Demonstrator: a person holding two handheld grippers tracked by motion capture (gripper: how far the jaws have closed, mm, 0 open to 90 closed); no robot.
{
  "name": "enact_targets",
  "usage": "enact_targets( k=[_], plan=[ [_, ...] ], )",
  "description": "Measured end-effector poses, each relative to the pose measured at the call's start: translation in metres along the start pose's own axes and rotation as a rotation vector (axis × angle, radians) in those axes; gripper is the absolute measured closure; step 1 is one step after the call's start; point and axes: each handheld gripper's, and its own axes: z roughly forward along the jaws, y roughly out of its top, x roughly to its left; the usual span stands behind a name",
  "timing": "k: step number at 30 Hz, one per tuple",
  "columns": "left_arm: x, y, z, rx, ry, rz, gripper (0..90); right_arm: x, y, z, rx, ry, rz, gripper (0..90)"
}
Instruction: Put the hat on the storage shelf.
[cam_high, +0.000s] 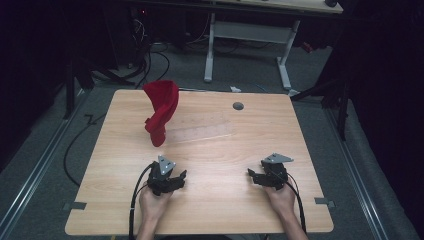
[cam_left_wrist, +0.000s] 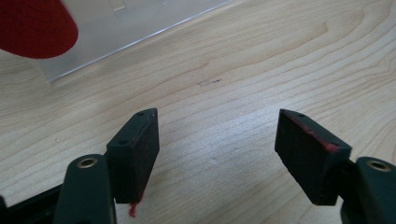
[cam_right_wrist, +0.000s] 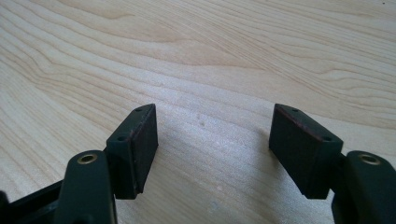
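Jaws wide apart and empty on left gripper and right gripper, low over bench. Likely pre-reach; next, left goes forward to red cloth beside clear sheet.

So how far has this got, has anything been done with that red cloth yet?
Nothing looks done yet. The red cloth stands bunched up at the far left of the table, against a clear plastic sheet. Nothing is in hand: the left tool and right tool both rest near the front edge, jaws open and holding nothing, well apart from the cloth. All the handling of the cloth seems left to do.
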Motion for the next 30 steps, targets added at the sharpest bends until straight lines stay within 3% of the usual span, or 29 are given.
enact_targets(
  k=[14, 17, 19, 22, 30],
  plan=[
    [0.0052, -0.0089, 0.0052, 0.027, 0.038, 0.006, 30.9, 0.0001, 0.0, 0.0, 0.0, 0.0, -0.001, 32.9],
    [0.0063, -0.0093, 0.0071, 0.052, 0.05, 0.0, 30.5, 0.0001, 0.0, 0.0, 0.0, -0.001, -0.001, 32.9],
    [0.0086, -0.0075, 0.0071, 0.062, 0.045, -0.027, 28.3, 0.0001, 0.0, 0.0, 0.0, -0.001, -0.001, 32.9],
    [0.0075, -0.0091, 0.0067, 0.072, 0.038, -0.01, 25.6, 0.0001, 0.0, 0.0, 0.0, -0.001, -0.001, 32.9],
    [0.0077, -0.0093, 0.0061, 0.076, 0.031, -0.01, 23.4, 0.0001, 0.0, 0.0, 0.0, -0.001, -0.001, 32.9]
  ],
)
